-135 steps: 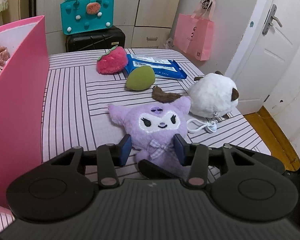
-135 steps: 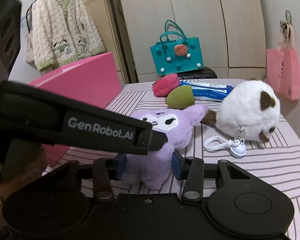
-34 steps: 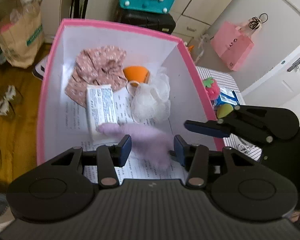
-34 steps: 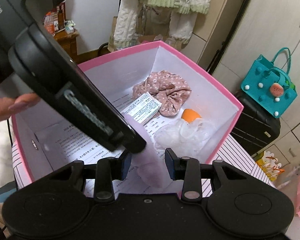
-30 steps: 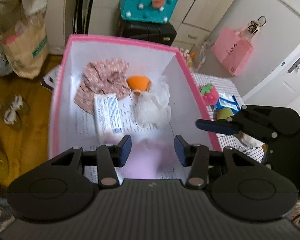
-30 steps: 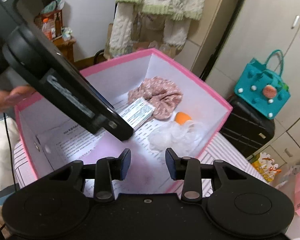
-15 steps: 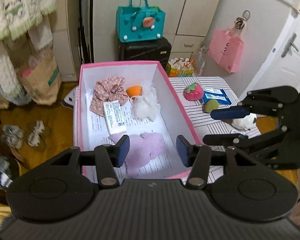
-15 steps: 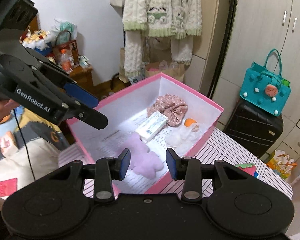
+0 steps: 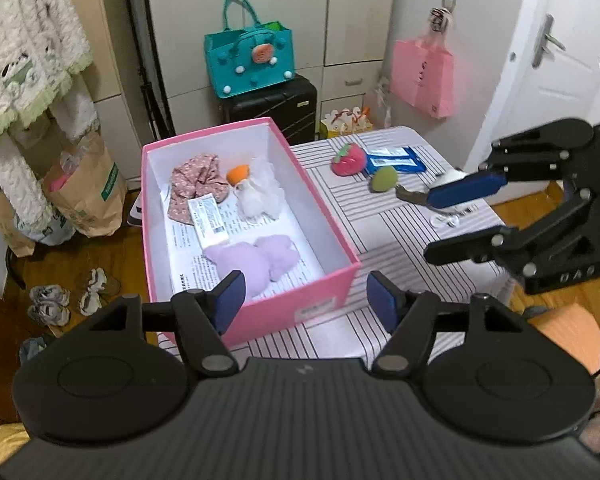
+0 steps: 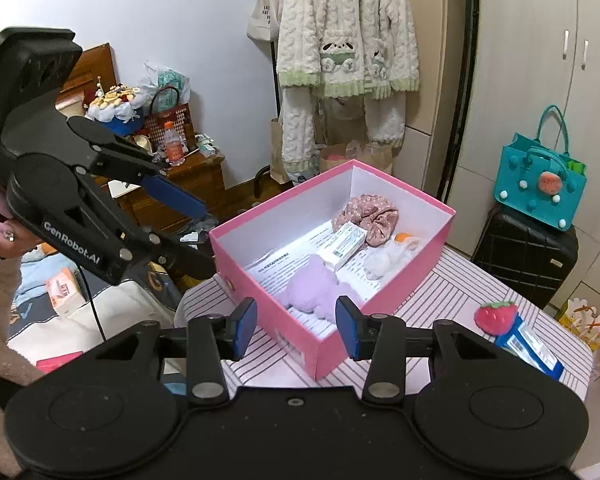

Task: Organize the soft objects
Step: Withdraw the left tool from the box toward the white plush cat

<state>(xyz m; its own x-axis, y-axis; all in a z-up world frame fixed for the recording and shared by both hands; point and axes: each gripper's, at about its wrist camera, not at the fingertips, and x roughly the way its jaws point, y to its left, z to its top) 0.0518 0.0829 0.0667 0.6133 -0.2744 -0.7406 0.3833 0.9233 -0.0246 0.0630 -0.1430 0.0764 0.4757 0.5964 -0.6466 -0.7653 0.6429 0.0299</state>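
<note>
The purple plush (image 9: 252, 260) (image 10: 316, 284) lies loose in the near end of the pink box (image 9: 292, 304) (image 10: 400, 276), beside a white packet (image 9: 210, 220). My left gripper (image 9: 306, 300) hovers above the box's near wall. Its jaws are opening with nothing between them. My right gripper (image 10: 296, 320) hangs over the box's near corner, jaws also opening and empty. On the striped table (image 9: 400, 240) lie a strawberry plush (image 9: 350, 160) (image 10: 494, 312), a green sponge (image 9: 384, 180) and a blue packet (image 9: 396, 158). The right gripper hides most of a white plush (image 9: 452, 176).
A floral scrunchie (image 9: 196, 184), an orange sponge (image 9: 238, 172) and a white mesh puff (image 9: 258, 200) fill the box's far end. Behind stand a black suitcase (image 9: 276, 108) with a teal bag (image 9: 252, 60); a pink bag (image 9: 424, 72) hangs right. Paper bags (image 9: 88, 192) sit on the floor.
Both grippers let go of the purple plush inside the box, then rose and drew back from it. Their jaws have widened, the left more than the right.
</note>
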